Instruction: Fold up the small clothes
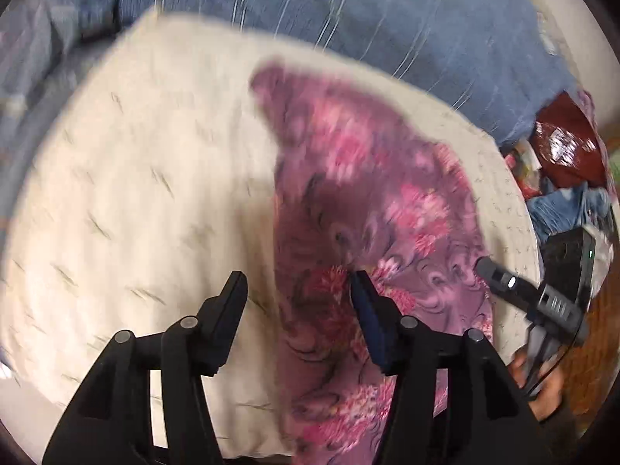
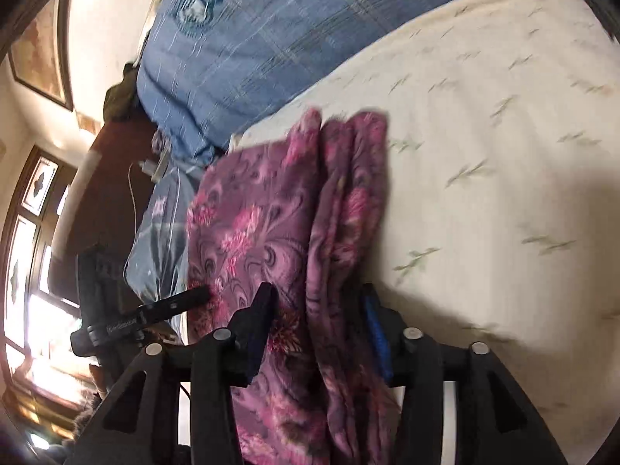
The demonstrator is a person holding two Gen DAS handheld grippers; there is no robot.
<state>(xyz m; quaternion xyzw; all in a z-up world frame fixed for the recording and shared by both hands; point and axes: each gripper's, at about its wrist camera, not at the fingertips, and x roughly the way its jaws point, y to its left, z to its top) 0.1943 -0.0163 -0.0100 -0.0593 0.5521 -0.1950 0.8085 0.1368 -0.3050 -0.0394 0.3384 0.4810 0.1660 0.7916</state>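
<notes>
Here the purple floral garment point(image 1: 372, 224) lies on the cream sheet point(image 1: 135, 178), near the blue blanket point(image 1: 387, 11). The left gripper point(image 1: 298, 283) hovers at the garment's edge, its 2 fingers spread wide and gripping nothing. The right gripper point(image 2: 316, 298) is also spread wide, a folded ridge of the garment point(image 2: 341, 201) lying loose between its fingers.

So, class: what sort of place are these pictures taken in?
Probably a bedroom: a cream sheet spread like bedding, a blue quilt behind it, a framed picture on the wall.
</notes>
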